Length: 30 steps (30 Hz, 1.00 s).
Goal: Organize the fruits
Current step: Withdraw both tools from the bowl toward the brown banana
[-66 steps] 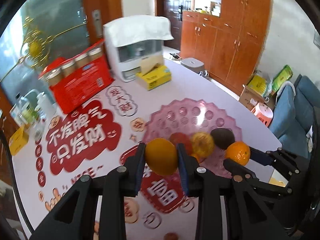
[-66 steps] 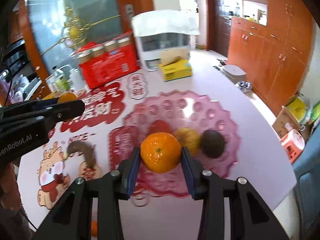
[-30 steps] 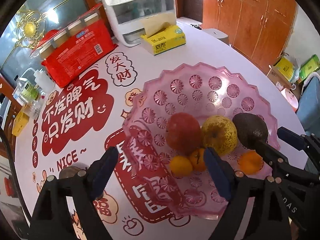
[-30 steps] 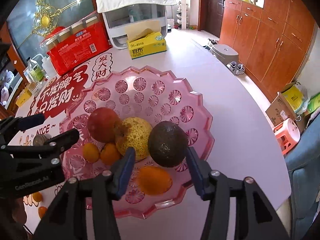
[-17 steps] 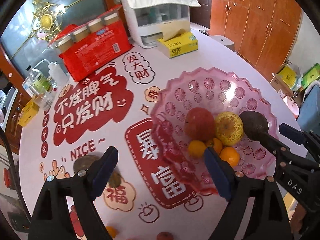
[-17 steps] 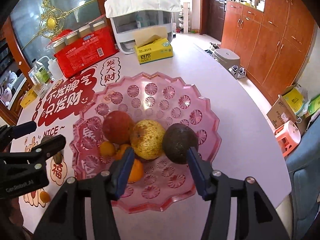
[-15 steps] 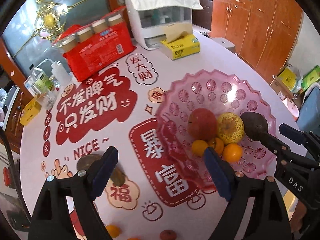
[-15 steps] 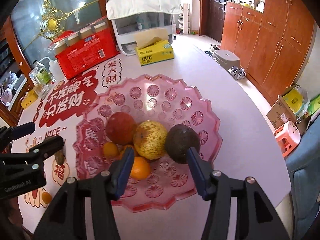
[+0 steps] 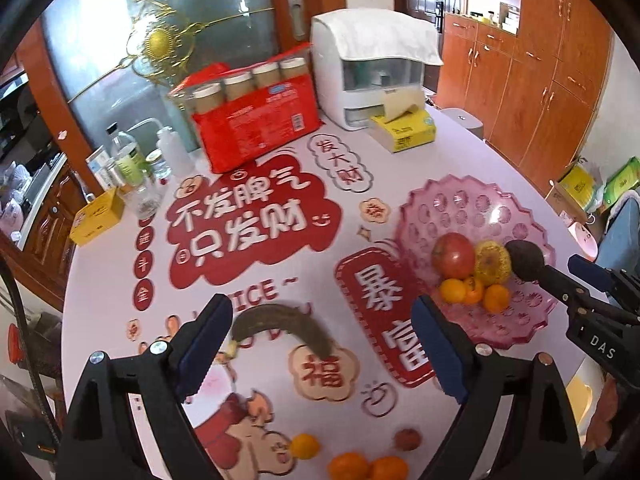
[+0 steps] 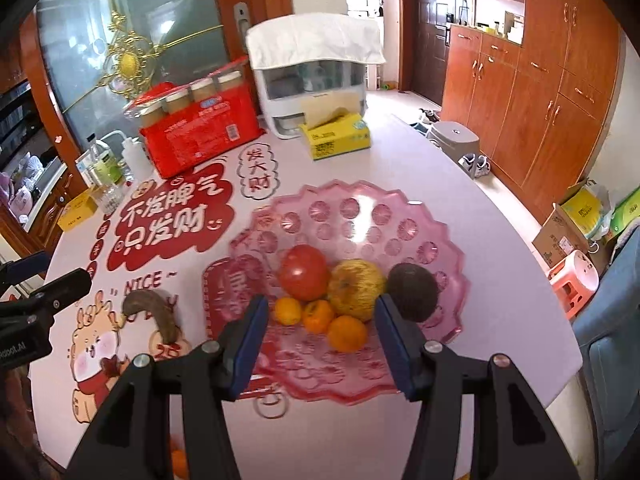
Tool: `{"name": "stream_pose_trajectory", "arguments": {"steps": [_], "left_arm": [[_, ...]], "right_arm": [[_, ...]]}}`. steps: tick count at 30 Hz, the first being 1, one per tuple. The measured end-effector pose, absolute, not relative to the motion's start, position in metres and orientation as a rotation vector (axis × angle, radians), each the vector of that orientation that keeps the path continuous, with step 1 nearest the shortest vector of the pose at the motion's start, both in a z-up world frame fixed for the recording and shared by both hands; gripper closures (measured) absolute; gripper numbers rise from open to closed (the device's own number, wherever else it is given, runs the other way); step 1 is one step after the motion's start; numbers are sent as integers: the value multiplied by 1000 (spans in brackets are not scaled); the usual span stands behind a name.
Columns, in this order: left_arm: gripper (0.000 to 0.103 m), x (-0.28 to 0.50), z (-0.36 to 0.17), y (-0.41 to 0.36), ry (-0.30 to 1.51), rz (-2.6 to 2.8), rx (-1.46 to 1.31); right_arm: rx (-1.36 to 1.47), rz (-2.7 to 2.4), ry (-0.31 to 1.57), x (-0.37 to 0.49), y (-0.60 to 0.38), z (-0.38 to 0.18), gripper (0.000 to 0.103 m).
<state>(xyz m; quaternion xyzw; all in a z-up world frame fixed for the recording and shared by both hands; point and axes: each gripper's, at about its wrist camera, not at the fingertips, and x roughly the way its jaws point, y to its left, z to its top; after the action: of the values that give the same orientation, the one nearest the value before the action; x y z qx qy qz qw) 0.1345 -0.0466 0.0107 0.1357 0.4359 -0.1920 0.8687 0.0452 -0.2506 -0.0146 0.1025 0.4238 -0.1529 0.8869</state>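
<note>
Well, both tongs hang over the table with nothing between their pads. The left gripper (image 9: pixel 322 342) is spread wide and its jaws are opening further; below the gap lies a curved brown fruit (image 9: pixel 282 326) (a very dark banana, perhaps) on the printed tablecloth (image 9: pixel 256 224). The right gripper (image 10: pixel 320 344) is parted about halfway, empty, above the near edge of the pink bowl (image 10: pixel 400 216). In the bowl sit a red apple (image 10: pixel 304 272), a yellowish pear (image 10: pixel 356 290) and a dark avocado (image 10: pixel 412 292), side by side, with three small oranges (image 10: pixel 320 320) clustered just in front. More small oranges (image 9: pixel 360 466) and one reddish fruit (image 9: pixel 408 439) lie loose on the cloth at the table's near edge, well apart from the bowl.
</note>
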Motion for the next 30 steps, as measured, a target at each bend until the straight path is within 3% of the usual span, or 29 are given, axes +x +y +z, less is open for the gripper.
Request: {"name": "stream_pose_trajectory", "arguments": {"steps": [15, 30], "left_arm": [[13, 166, -19, 60, 974, -383, 259], [13, 124, -95, 73, 1066, -661, 403]], "right_arm": [[166, -261, 881, 62, -150, -18, 48], [125, -198, 1002, 20, -95, -92, 48]]}}
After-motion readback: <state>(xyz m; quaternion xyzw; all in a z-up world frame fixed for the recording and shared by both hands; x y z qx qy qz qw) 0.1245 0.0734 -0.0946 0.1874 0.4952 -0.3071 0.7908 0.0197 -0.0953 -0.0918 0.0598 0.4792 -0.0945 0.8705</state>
